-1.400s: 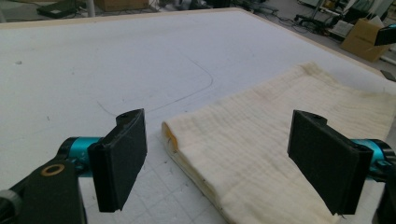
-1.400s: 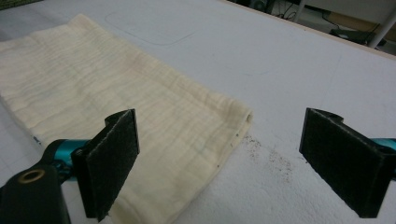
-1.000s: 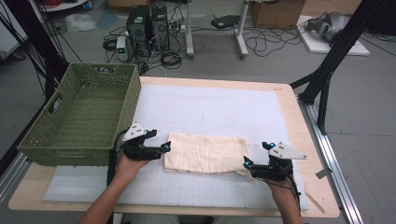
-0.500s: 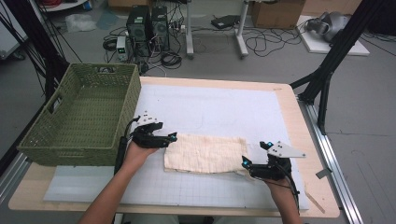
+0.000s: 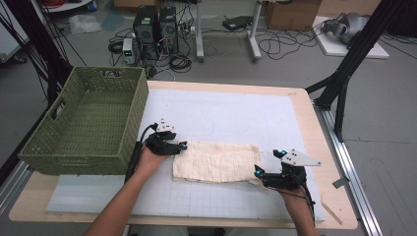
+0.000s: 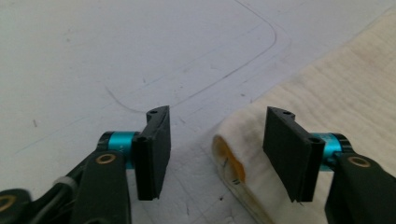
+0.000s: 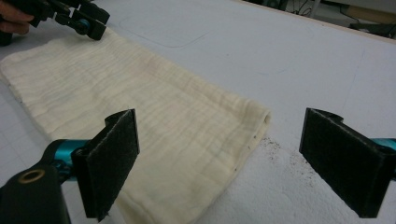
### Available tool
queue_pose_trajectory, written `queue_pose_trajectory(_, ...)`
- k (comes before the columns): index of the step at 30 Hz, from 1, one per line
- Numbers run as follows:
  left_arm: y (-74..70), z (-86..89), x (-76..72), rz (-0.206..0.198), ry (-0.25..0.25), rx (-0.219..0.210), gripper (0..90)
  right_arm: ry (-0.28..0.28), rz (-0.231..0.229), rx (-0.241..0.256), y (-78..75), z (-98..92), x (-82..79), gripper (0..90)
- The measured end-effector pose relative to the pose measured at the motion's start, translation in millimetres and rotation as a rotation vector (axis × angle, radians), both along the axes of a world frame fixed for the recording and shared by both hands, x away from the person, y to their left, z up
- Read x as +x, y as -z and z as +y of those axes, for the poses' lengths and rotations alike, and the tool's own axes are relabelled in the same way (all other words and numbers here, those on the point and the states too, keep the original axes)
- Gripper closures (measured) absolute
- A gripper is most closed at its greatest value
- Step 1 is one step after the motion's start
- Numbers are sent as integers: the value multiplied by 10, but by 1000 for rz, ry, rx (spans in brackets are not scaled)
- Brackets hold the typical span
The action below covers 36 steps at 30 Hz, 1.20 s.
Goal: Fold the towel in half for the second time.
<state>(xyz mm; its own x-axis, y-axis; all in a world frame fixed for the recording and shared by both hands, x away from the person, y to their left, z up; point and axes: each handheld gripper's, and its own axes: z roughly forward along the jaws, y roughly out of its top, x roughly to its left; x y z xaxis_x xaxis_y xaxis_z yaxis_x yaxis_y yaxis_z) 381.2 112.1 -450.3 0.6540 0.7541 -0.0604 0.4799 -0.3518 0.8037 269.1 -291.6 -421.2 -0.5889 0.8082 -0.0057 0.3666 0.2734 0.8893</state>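
Folded cream cloth lies near the worktop's front edge between the open left gripper and open right gripper, a corner at each

Crinkled cream cloth towel on a matt white mat.

I can read no word, brand or number anywhere here. The nearest thing to lettering is a few small dark marks on the yellowish hem of the folded cloth, seen between the jaws of my left tongs; they are too small and blurred for me to make out. The white mat on the table carries only a faint grid and thin curved lines, no writing.
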Motion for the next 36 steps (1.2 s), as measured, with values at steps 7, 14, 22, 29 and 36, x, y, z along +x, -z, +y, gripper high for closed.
queue_pose_trajectory(7,2,-45,-26,-16,64,36,611,-10,7,-12,18,27,13,114)
queue_pose_trajectory(14,-1,-57,-44,15,70,2,807,-2,18,-19,27,40,34,114)
queue_pose_trajectory(22,-24,23,-35,38,45,-48,835,7,75,-60,-9,20,318,114)
queue_pose_trajectory(29,-27,43,-34,47,34,-68,835,-16,140,-120,26,84,747,307)
queue_pose_trajectory(36,-35,68,-30,50,25,-82,835,-41,230,-138,147,173,1043,470)
